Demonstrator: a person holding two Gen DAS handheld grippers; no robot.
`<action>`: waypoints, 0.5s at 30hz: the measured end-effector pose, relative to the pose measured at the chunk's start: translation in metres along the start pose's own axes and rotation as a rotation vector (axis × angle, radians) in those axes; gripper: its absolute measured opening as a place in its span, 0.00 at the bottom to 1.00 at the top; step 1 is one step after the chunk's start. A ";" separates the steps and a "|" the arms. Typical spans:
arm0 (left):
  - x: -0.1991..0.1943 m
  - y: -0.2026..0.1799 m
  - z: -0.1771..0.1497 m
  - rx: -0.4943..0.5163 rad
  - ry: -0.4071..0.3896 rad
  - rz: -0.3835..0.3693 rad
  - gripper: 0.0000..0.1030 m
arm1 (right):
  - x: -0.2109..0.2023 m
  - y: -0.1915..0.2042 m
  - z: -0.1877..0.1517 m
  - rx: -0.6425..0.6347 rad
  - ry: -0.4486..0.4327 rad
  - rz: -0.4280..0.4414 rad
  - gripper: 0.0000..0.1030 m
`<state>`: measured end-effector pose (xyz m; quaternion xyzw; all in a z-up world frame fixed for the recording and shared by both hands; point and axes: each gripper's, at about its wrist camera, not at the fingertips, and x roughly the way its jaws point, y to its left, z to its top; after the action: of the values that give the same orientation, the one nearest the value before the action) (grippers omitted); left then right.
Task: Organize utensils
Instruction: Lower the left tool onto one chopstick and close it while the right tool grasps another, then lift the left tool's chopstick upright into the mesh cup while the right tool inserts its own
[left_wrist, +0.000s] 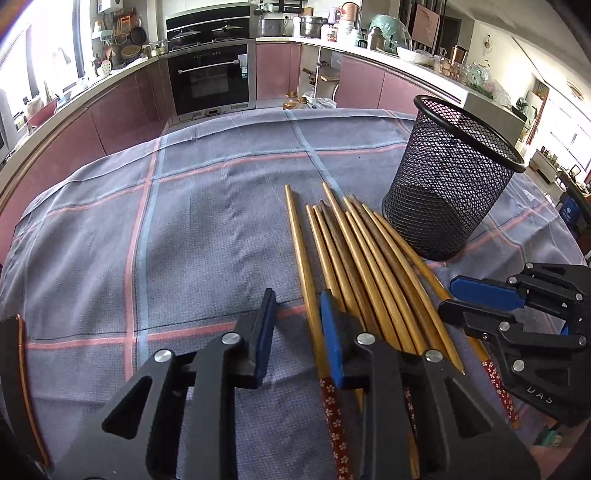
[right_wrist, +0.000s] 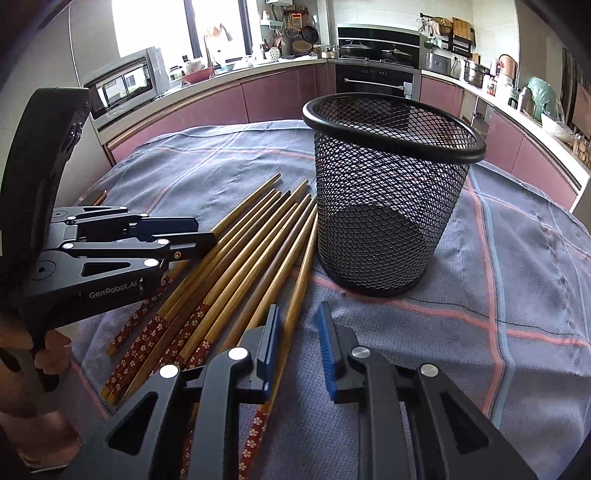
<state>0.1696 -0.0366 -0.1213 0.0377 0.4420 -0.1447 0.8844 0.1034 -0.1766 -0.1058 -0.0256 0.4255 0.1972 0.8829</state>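
Observation:
Several wooden chopsticks (left_wrist: 362, 258) with red flowered ends lie side by side on the checked cloth, left of the empty black mesh holder (left_wrist: 450, 184). My left gripper (left_wrist: 297, 310) hovers low over the bundle's left edge. Its jaws stand a narrow gap apart; the leftmost chopstick (left_wrist: 300, 240) runs into that gap, and no pad presses on it. My right gripper (right_wrist: 300, 317) is low over the right side of the chopsticks (right_wrist: 251, 236), in front of the holder (right_wrist: 388, 206). It is also narrowly open, with the rightmost chopstick (right_wrist: 303, 258) beside its left finger. Each gripper shows in the other's view (left_wrist: 447, 295) (right_wrist: 207, 230).
The grey cloth (left_wrist: 184, 229) with pink and blue stripes covers the round table. A hand (right_wrist: 48, 350) holds the left gripper's handle. Kitchen counters and an oven (left_wrist: 210, 77) stand behind the table.

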 end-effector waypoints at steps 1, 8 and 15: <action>0.000 0.000 0.001 -0.009 0.002 -0.012 0.10 | 0.000 -0.002 0.000 0.012 0.001 0.013 0.08; -0.006 0.000 -0.005 -0.059 -0.014 -0.047 0.07 | -0.009 -0.009 -0.003 0.042 -0.022 0.049 0.06; -0.036 0.007 -0.005 -0.079 -0.070 -0.101 0.07 | -0.034 -0.013 -0.004 0.044 -0.087 0.127 0.06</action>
<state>0.1471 -0.0207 -0.0966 -0.0249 0.4174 -0.1729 0.8918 0.0863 -0.2000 -0.0837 0.0294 0.3916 0.2442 0.8867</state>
